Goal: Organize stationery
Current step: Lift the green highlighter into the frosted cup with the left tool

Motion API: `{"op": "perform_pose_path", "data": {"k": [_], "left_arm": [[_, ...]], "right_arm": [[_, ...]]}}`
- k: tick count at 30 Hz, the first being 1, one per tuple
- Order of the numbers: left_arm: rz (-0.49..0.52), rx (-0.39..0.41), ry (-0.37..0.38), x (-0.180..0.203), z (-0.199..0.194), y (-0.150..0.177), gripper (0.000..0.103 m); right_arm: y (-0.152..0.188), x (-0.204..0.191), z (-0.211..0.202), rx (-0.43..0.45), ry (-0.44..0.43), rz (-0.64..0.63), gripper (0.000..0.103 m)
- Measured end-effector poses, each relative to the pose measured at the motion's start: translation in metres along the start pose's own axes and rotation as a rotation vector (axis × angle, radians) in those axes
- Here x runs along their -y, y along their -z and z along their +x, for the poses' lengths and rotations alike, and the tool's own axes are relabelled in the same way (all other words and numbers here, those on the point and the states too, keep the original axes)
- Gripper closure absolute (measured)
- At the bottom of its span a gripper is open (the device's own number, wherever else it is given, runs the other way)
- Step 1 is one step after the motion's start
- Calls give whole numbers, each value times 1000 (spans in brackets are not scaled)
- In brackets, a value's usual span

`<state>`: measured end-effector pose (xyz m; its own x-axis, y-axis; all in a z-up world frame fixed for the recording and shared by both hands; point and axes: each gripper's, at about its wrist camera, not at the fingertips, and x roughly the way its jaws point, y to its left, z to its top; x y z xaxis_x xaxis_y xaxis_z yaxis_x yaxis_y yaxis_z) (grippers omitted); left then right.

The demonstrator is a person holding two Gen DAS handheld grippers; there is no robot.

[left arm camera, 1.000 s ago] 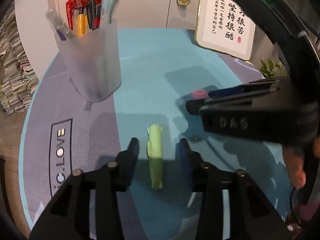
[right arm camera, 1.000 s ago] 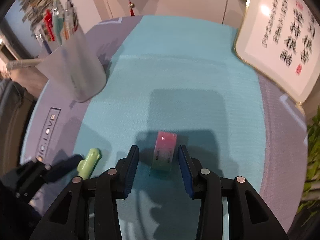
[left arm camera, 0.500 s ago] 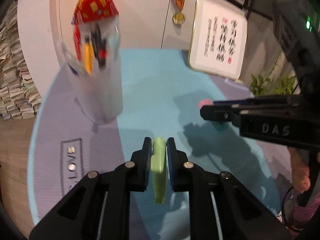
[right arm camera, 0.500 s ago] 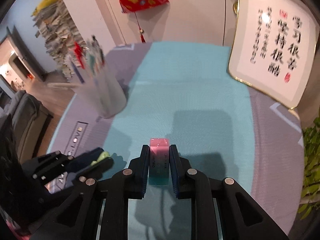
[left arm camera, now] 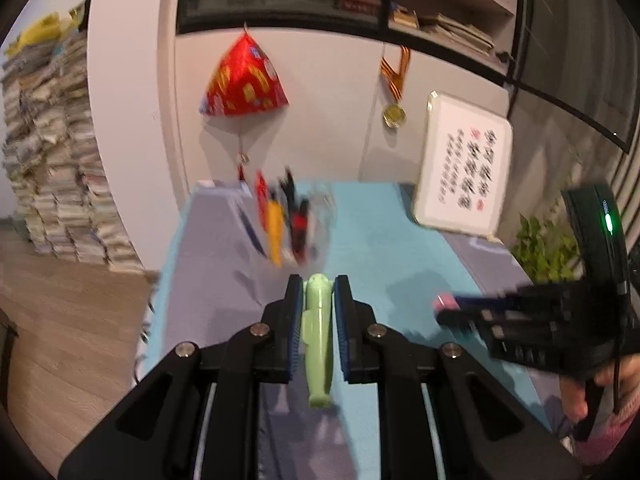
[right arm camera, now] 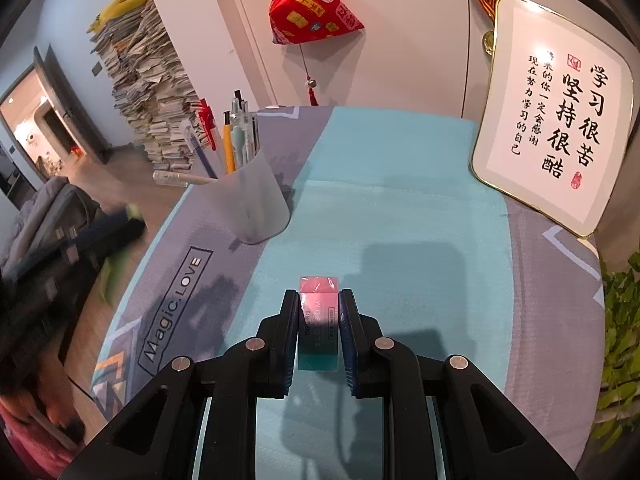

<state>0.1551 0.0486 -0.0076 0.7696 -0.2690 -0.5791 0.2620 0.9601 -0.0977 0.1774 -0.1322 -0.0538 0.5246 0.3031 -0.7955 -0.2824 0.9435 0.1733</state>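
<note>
My left gripper (left arm camera: 318,292) is shut on a pale green, fish-shaped stationery piece (left arm camera: 319,340) and holds it above the desk mat (left arm camera: 384,248). My right gripper (right arm camera: 319,304) is shut on a pink-and-teal eraser (right arm camera: 318,320), lifted off the mat (right arm camera: 400,208). A frosted pen cup (right arm camera: 250,196) full of pens stands at the mat's left; in the left wrist view the pen cup (left arm camera: 292,224) is blurred, just beyond the green piece. The right gripper (left arm camera: 446,306) with the pink eraser shows at the right of that view.
A framed calligraphy board (right arm camera: 556,120) leans at the back right. A red paper ornament (right arm camera: 308,8) and a medal (left arm camera: 394,114) hang on the wall. Paper stacks (right arm camera: 148,92) rise at the left, a plant (right arm camera: 620,332) at the right. A hand (left arm camera: 580,396) grips the right tool.
Both grippers closed on their items, the left on the green piece and the right on the eraser, then rose off the mat. The views tilted up toward the wall.
</note>
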Motion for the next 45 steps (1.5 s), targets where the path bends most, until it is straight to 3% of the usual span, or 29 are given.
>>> {"op": "perform_pose_path", "data": {"k": [5, 14, 26, 33, 45], "left_arm": [[2, 24, -26, -14, 19, -30, 89], [-67, 27, 25, -31, 58, -51, 89], [-86, 7, 46, -34, 72, -47, 89], [-156, 15, 101, -41, 78, -49, 89], [-156, 23, 106, -46, 79, -39, 85]], "right_arm": [[0, 1, -5, 13, 8, 4, 83], [-8, 4, -12, 39, 24, 20, 83], [-18, 1, -10, 60, 5, 29, 83], [-27, -9, -12, 81, -14, 14, 83], [-28, -10, -9, 77, -10, 9, 83]]}}
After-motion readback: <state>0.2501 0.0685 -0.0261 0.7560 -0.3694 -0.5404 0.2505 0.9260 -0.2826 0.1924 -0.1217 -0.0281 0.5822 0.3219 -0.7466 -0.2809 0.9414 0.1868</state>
